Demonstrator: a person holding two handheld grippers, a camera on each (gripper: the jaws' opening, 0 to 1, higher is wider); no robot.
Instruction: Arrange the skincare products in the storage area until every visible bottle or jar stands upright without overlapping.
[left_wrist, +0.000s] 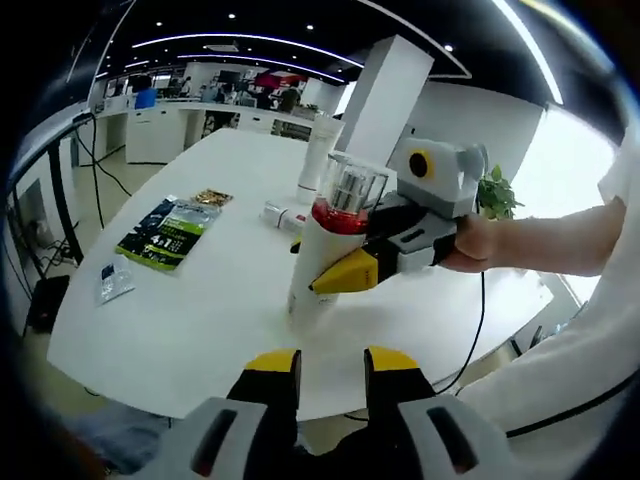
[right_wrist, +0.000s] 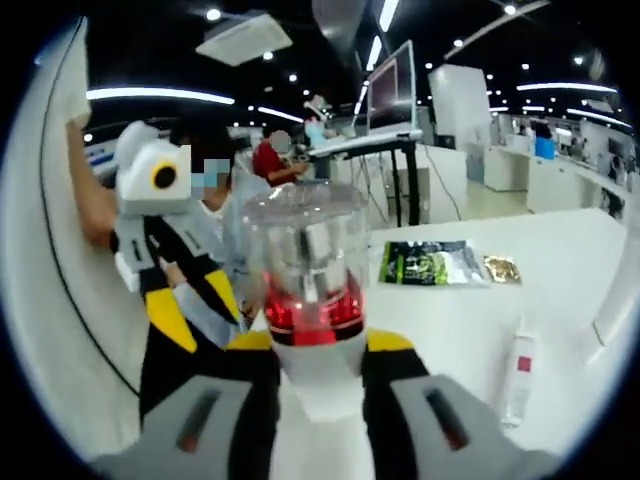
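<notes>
White counter carries 1 upright pump bottle near its middle, clamped by the right hand-held gripper; left hand-held gripper hangs open, holding nothing.

Right gripper covers the pump bottle below its red band (base cut off), and labels on the packets beyond blur.

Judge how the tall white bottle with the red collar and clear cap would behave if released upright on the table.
The tall white bottle with the red collar and clear cap looks narrow and top-heavy, so probably tips easily. Its round body would likely roll once down. The right gripper clamps its smooth side, which may be slippery.
</notes>
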